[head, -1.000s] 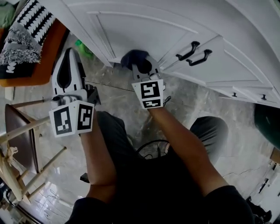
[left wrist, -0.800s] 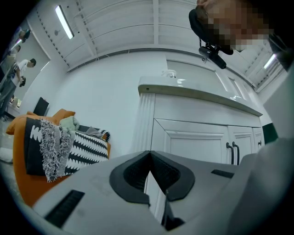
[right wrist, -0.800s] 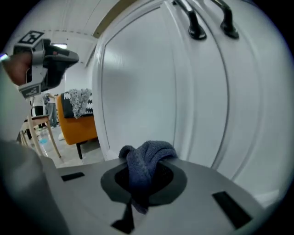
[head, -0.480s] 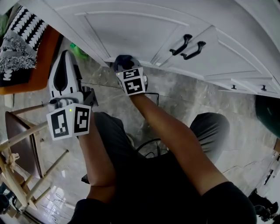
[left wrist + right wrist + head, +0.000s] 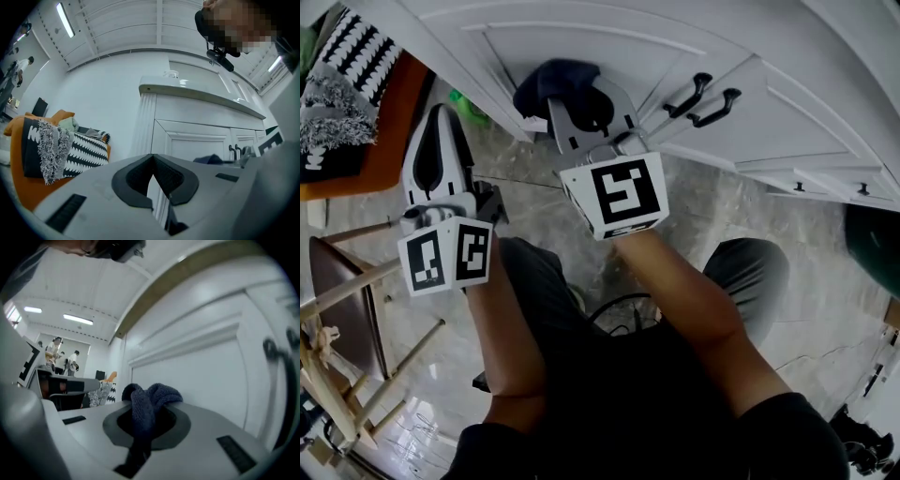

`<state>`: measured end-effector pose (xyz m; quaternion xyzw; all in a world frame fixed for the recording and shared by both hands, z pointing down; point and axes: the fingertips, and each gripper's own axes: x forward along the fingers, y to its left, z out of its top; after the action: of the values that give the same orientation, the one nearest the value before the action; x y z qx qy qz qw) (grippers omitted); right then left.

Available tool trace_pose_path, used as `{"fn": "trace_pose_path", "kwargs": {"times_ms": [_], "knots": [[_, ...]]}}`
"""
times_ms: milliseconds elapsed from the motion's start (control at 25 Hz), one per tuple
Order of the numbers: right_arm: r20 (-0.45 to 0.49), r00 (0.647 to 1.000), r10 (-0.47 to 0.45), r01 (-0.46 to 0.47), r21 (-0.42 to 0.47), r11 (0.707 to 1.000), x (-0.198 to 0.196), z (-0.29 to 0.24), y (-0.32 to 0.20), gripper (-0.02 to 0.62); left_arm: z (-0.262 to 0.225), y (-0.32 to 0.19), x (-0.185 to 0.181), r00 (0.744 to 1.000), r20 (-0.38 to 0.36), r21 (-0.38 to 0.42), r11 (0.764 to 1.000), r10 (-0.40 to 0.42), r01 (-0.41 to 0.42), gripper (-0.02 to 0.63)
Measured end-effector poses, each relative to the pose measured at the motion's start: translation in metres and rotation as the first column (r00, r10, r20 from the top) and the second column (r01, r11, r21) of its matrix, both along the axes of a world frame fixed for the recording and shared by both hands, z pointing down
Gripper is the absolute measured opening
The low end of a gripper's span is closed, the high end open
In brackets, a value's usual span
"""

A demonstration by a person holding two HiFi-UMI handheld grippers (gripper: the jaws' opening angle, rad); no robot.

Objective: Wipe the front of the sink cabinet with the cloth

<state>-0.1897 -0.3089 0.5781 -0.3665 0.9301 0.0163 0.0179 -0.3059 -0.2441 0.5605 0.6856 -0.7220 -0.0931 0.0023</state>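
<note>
Higher up the cabinet door now, right gripper pinches the cloth; left gripper jaws pressed together.

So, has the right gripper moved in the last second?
Yes. The right gripper, with the cloth, has gone up from the cabinet door's bottom edge onto its panel, now about level with the black handles.
</note>
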Motion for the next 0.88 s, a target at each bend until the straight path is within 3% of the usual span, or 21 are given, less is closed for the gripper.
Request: {"fn": "trace_pose_path", "kwargs": {"times_ms": [80, 120, 240, 320, 400, 640, 880], "knots": [[-0.006, 1.000, 0.020, -0.019, 0.145, 0.989, 0.009, -0.025, 0.000, 0.015, 0.000, -0.002, 0.001, 1.000, -0.001, 0.000, 1.000, 0.004, -0.004, 0.003], [-0.026, 1.000, 0.015, -0.011, 0.168, 0.986, 0.011, -0.021, 0.000, 0.015, 0.001, -0.003, 0.002, 1.000, -0.003, 0.000, 1.000, 0.006, -0.006, 0.003], [-0.114, 0.993, -0.001, 0.007, 0.060, 0.998, 0.018, 0.035, -0.001, 0.015, 0.004, -0.006, 0.003, 1.000, -0.009, -0.002, 1.000, 0.009, -0.009, 0.003], [-0.155, 0.987, 0.029, -0.041, -0.074, 0.996, 0.041, 0.081, -0.003, 0.015, 0.004, -0.007, 0.005, 1.000, -0.012, -0.003, 1.000, 0.012, -0.012, 0.003], [-0.175, 0.980, 0.089, -0.116, -0.150, 0.982, 0.077, 0.108, -0.006, 0.015, 0.003, -0.008, 0.007, 1.000, -0.013, -0.001, 1.000, 0.016, -0.016, 0.003], [-0.211, 0.952, 0.222, -0.265, -0.201, 0.943, 0.170, 0.123, -0.002, 0.015, 0.002, -0.008, 0.007, 1.000, -0.023, 0.001, 1.000, 0.014, -0.014, 0.003], [-0.234, 0.899, 0.371, -0.414, -0.173, 0.893, 0.248, 0.103, -0.010, 0.015, 0.002, -0.011, 0.020, 0.999, -0.005, -0.001, 0.999, 0.041, -0.041, 0.003]]}}
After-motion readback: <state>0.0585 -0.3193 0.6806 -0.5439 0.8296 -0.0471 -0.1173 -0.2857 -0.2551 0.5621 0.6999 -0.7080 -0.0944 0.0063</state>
